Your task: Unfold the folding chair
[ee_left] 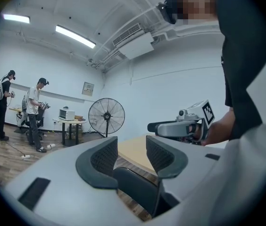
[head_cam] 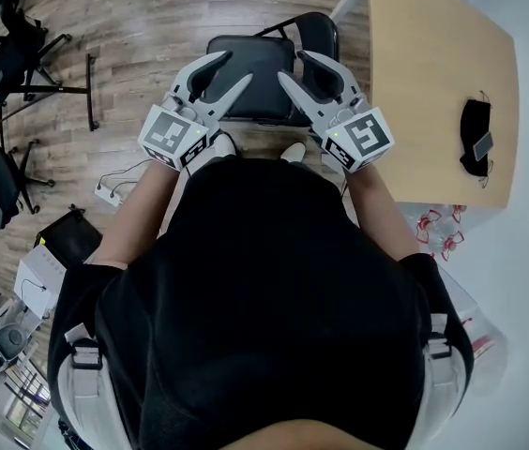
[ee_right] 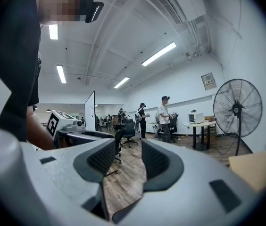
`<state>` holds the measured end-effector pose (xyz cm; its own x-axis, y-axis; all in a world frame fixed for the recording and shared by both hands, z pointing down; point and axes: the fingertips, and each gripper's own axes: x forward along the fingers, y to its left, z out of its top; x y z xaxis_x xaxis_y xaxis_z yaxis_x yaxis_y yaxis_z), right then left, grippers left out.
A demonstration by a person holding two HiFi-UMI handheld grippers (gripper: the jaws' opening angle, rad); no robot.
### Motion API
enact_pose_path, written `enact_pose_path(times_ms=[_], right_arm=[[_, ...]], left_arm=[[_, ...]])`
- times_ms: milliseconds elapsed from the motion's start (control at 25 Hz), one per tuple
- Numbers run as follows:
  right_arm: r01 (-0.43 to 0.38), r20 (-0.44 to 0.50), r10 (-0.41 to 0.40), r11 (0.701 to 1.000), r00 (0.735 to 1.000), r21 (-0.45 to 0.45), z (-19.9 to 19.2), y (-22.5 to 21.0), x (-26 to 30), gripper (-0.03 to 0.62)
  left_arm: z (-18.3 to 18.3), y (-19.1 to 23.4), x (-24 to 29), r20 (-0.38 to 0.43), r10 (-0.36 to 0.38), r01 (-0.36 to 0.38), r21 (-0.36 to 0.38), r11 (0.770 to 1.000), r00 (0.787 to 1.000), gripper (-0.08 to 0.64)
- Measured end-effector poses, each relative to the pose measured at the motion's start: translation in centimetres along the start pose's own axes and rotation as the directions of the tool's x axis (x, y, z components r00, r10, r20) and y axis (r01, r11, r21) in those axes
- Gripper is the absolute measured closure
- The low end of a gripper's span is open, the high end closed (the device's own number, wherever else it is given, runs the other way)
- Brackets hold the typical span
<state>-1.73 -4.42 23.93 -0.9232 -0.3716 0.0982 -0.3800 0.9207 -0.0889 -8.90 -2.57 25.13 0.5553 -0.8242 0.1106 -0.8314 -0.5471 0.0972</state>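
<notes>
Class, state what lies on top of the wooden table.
A black pouch with a small grey object on it lies near the table's right edge. Whatever is beneath the pouch is covered.

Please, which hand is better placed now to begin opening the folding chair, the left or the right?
Probably left. The left tongs straddle the chair's padded panel, which sits deep between them; the right tongs show only a thin chair edge.
</notes>
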Motion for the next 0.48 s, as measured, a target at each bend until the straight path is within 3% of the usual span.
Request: enact_pose_path(times_ms=[480], right_arm=[[-0.006,-0.013,0.006,1.0,1.0,0.016,-0.71,-0.21,-0.34,0.419]], left_arm=[[-0.57,-0.34,0.75,-0.015,-0.007,0.006,-0.03,1.0,1.0,0.376]])
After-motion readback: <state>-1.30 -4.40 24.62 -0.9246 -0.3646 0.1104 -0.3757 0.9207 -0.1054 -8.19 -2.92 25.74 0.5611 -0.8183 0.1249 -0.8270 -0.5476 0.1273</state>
